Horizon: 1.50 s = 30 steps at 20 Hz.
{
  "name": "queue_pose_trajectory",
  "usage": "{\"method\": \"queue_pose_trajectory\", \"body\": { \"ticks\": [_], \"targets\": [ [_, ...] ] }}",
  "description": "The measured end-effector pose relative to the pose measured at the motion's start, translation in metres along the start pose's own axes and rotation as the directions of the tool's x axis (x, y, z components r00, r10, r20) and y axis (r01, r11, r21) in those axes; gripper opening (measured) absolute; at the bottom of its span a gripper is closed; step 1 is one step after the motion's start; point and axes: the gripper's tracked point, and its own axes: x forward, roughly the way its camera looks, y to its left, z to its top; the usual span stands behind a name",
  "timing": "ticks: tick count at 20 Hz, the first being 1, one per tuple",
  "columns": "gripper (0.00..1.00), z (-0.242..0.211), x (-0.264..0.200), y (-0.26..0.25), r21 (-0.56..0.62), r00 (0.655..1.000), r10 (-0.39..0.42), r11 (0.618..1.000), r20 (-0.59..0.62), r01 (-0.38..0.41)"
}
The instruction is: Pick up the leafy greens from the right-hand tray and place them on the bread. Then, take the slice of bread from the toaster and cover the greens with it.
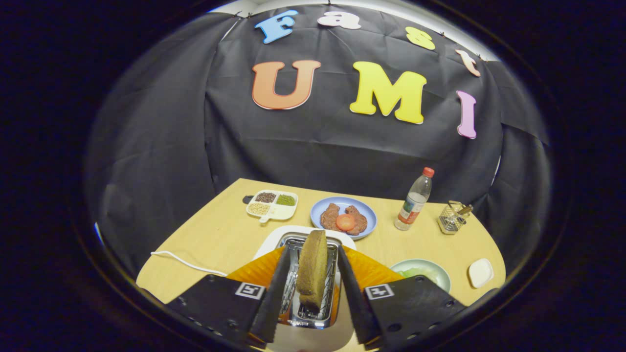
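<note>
The gripper (313, 293) sits nearest, its two black fingers (274, 293) spread apart on either side of a slice of bread (312, 269). The slice stands on edge in the slot of the toaster (305, 313), leaning a little, with a visible gap between it and each finger, so neither pad presses on it. The toaster's metal top lies directly below the fingers, with its white body showing just beyond the slice.

Just to the right of the right finger, partly hidden behind it, a pale green bowl (430, 270) holds light green leafy greens (415, 272). A small white dish (480, 272) lies near it, further right.

Beyond the toaster on the wooden table (220, 234) a blue plate (343, 217) carries brown pieces of food with a red tomato slice (345, 222) on top. Left of the plate is a white divided tray (272, 204) with dark, green and tan fillings in its compartments. Right of the plate stands a clear bottle (414, 200) with a red cap, and further right a small wire basket (452, 218). A white cable (186, 262) runs across the table to the left of the toaster.
</note>
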Motion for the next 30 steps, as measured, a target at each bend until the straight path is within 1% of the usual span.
{"method": "queue_pose_trajectory", "body": {
  "ticks": [2,3,4,5,7,8,12,14,16,19,21,24,28,30],
  "targets": [
    [0.41,-0.004,0.004,-0.003,-0.003,1.0,-0.013,1.0,-0.02,0.012],
    [0.28,-0.004,0.005,-0.006,0.002,1.0,-0.019,1.0,-0.024,0.019],
    [0.22,-0.003,0.005,-0.007,0.009,0.999,-0.021,1.0,-0.027,0.022],
    [0.17,-0.003,0.004,-0.012,0.017,0.999,-0.023,1.0,-0.033,0.023],
    [0.17,-0.001,0.0,-0.012,0.035,0.999,-0.002,0.999,-0.046,0.003],
    [0.1,0.003,-0.003,-0.009,0.048,0.998,0.034,0.998,-0.044,-0.032],
    [0.1,0.027,-0.021,-0.013,0.062,0.997,0.081,0.995,0.013,-0.081],
    [0.1,0.041,-0.033,-0.017,0.09,0.994,0.103,0.99,0.032,-0.106],
    [0.1,0.056,-0.047,-0.018,0.13,0.988,0.148,0.979,0.053,-0.154],
    [0.1,0.082,-0.069,-0.039,0.163,0.98,0.17,0.969,0.102,-0.185],
    [0.1,0.097,-0.08,-0.06,0.185,0.977,0.166,0.964,0.137,-0.189],
    [0.1,0.106,-0.088,-0.098,0.172,0.976,0.13,0.972,0.177,-0.16],
    [0.1,0.082,-0.082,-0.148,0.2,0.982,0.102,0.971,0.161,-0.133],
    [0.1,0.064,-0.071,-0.171,0.212,0.987,0.075,0.972,0.14,-0.104]
  ]
}}
